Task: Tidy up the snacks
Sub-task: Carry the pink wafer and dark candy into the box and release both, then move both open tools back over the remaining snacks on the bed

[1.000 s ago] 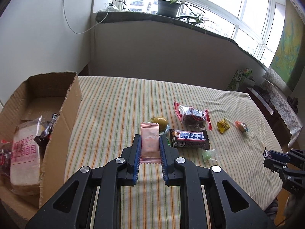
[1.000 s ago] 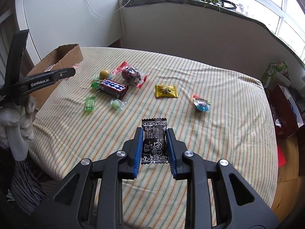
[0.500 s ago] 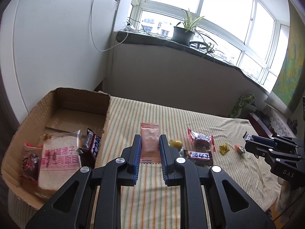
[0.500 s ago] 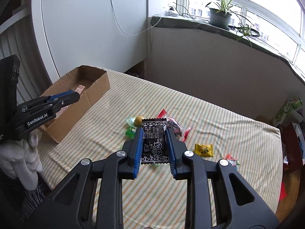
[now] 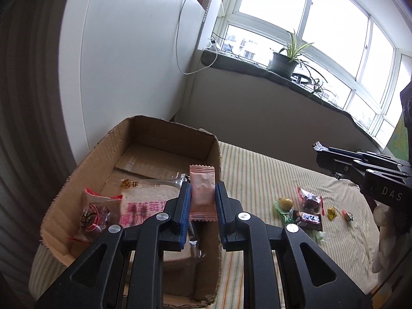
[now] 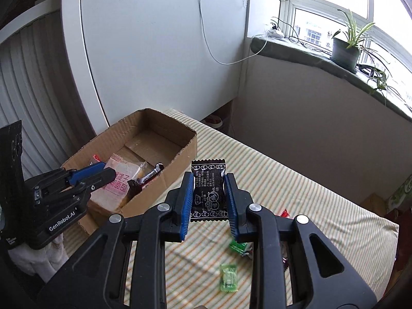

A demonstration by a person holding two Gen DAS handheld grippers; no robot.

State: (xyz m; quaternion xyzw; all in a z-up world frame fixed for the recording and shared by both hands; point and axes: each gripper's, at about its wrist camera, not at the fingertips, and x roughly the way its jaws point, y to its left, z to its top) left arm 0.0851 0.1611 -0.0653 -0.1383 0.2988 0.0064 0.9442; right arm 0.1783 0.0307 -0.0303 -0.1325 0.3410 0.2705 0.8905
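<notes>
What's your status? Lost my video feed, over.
Left gripper shut on pink packet, over cardboard box. Right gripper shut on black packet, beside box. Nothing in the way.

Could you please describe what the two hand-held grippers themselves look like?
Both are matte black frames with triangular cut-outs and silver screws. The left hand-held gripper and right hand-held gripper have ribbed blue pads. White lettering reads "GenRobot.AI" on the left, "DAS" on the right.

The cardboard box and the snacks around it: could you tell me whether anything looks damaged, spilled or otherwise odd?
Nothing stands out. The cardboard box has rough torn rims but stands intact, and loose snacks such as the green candy lie sealed on the striped tablecloth.
</notes>
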